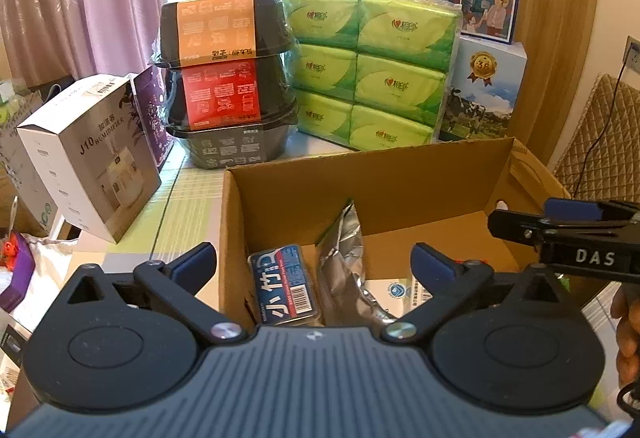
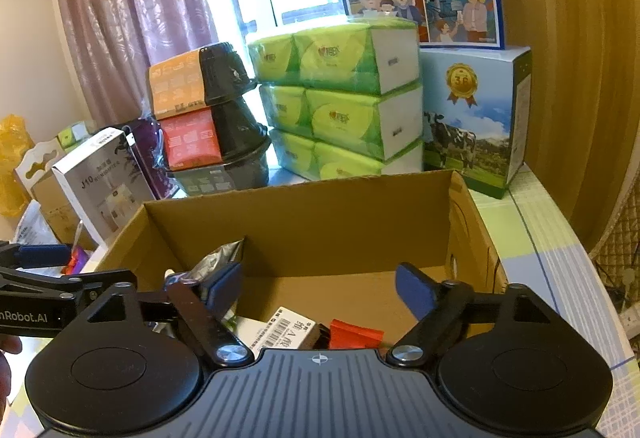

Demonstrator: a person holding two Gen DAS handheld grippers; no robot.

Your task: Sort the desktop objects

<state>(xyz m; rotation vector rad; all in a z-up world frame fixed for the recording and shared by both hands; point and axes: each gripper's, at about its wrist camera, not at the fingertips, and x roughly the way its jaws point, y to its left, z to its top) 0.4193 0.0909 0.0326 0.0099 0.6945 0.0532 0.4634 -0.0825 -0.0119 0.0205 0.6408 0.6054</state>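
left wrist view: both grippers are being held spread wide and empty over the cardboard box (image 1: 400,182).
left gripper (image 1: 314,264) is being hovered above a blue pack (image 1: 286,284) and foil pouch (image 1: 344,262) lying inside; right gripper (image 2: 318,288) is being held above a labelled carton (image 2: 280,332) and red packet (image 2: 354,334).

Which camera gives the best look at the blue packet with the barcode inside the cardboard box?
The left wrist view: the blue packet lies in plain sight between the open left claw fingers, label and barcode showing. In the right wrist view I cannot make it out; the claw body covers that part of the cardboard box.
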